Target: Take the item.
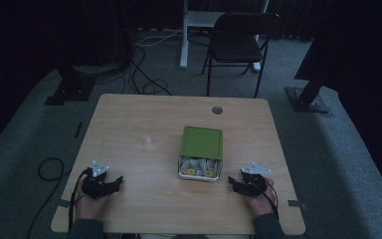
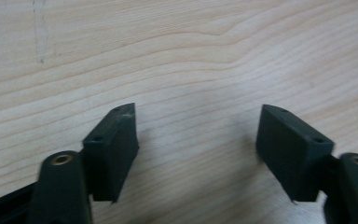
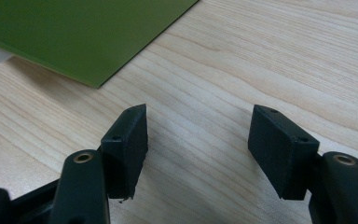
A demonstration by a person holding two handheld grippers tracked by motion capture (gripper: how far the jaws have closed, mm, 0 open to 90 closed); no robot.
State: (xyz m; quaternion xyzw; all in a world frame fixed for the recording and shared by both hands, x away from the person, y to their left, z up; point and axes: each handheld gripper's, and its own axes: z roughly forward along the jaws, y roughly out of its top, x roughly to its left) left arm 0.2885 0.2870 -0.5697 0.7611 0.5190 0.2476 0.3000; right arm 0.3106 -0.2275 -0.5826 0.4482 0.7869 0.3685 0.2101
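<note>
A white box (image 1: 200,172) with a green lid (image 1: 202,142) lies at the middle of the wooden table (image 1: 144,199). The lid is slid back, and small white and yellow packets (image 1: 197,167) show at the near end. My left gripper (image 1: 118,180) rests near the front left edge, open, with bare wood between its jaws (image 2: 198,135). My right gripper (image 1: 232,182) rests at the front right, just right of the box, open and holding nothing (image 3: 198,130). A corner of the green lid (image 3: 79,32) shows in the right gripper view.
A faint clear object (image 1: 148,140) stands left of the box on the table. A round cable grommet (image 1: 217,110) sits near the far edge. Behind the table stand a black chair (image 1: 238,45) and a white desk leg (image 1: 184,35). Cables (image 1: 144,74) lie on the floor.
</note>
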